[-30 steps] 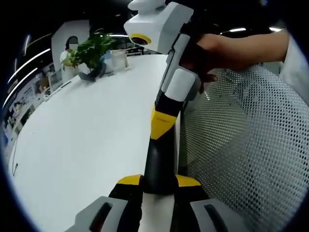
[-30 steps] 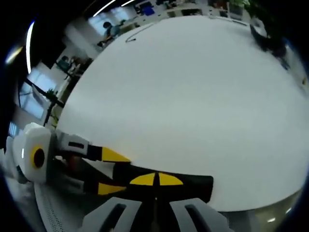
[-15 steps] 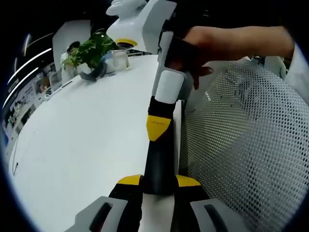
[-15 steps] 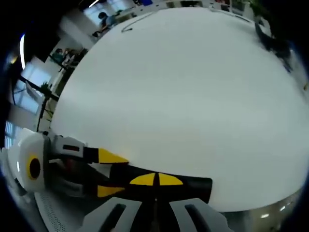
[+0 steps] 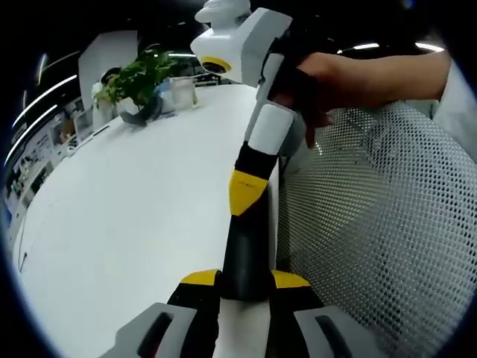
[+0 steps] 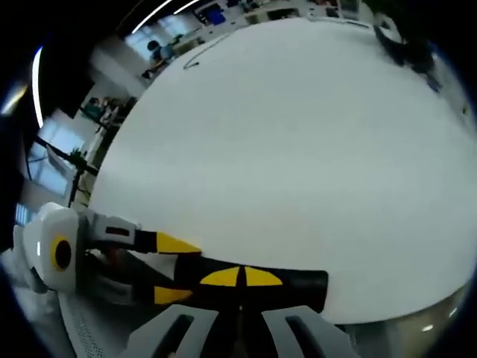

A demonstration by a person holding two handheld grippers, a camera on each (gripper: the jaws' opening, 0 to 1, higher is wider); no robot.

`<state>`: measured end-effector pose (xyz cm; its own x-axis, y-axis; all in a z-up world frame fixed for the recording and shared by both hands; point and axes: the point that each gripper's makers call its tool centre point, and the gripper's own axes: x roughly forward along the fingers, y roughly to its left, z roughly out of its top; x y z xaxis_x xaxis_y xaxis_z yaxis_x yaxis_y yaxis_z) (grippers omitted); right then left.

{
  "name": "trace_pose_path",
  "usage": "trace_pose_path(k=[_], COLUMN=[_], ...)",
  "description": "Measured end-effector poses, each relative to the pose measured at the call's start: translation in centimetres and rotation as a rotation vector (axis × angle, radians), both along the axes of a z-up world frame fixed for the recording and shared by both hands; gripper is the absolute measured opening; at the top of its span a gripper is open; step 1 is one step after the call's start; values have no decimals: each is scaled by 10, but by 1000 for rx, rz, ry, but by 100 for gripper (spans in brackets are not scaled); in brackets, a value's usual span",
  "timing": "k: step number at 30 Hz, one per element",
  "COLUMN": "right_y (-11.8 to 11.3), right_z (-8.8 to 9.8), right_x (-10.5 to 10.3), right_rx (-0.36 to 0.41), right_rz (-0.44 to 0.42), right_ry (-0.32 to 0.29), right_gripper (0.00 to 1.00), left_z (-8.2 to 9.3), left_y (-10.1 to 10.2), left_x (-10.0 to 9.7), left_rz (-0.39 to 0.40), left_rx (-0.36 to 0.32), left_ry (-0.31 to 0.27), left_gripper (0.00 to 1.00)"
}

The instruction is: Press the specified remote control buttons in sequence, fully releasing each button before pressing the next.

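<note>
The white table (image 5: 112, 224) takes up most of both views. From the left gripper view I also get a white mesh chair back (image 5: 373, 224) standing against the table's near edge, which the right gripper view catches as no more than a sliver at its lower left.

In the left gripper view the right gripper (image 5: 246, 246) comes down over the table's near edge, held by a hand (image 5: 335, 78) with a white sleeve (image 5: 458, 97) behind it. Its two jaws are pressed together into one black bar. The left gripper (image 5: 245, 280) has its yellow-tipped jaws on either side of that bar, closed against it - clamped on the right gripper itself, just above the table's near edge. The right gripper view shows the same clasp from the other side, with its own yellow tips meeting in the middle.

I cannot tell where the remote control lies.

At the table's far end the left gripper view shows a leafy plant (image 5: 138, 78) growing out of a dark pot (image 5: 145, 112), with a clear jar (image 5: 184, 91) just beside it - I cannot make out the jar's contents. The right gripper view adds a thin dark cord (image 6: 201, 52) lying on the table's far edge.
</note>
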<state>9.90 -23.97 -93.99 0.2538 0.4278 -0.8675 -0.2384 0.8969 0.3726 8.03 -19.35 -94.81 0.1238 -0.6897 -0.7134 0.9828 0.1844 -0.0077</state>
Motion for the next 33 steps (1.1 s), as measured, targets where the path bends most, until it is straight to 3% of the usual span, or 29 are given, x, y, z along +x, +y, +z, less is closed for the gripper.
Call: trace_pose_path(k=[2, 5, 10, 15, 22, 33], right_y=[-2, -1, -1, 4, 6, 4], right_z=[2, 7, 4, 5, 1, 0], right_x=[1, 3, -3, -2, -5, -5], right_rx=[-30, -7, 9, 21, 6, 69], right_rz=[-1, -16, -37, -22, 10, -57], right_ry=[-17, -30, 35, 15, 42, 71], right_gripper=[0, 0, 0, 0, 0, 0], left_z=[-1, -1, 0, 0, 1, 0], left_y=[0, 0, 2, 2, 2, 1], left_x=[2, 2, 4, 5, 6, 6], left_rz=[12, 15, 27, 37, 31, 36], left_rx=[-1, -3, -4, -12, -18, -29], left_ry=[-1, -1, 0, -2, 0, -7], left_gripper=[25, 25, 25, 25, 26, 26])
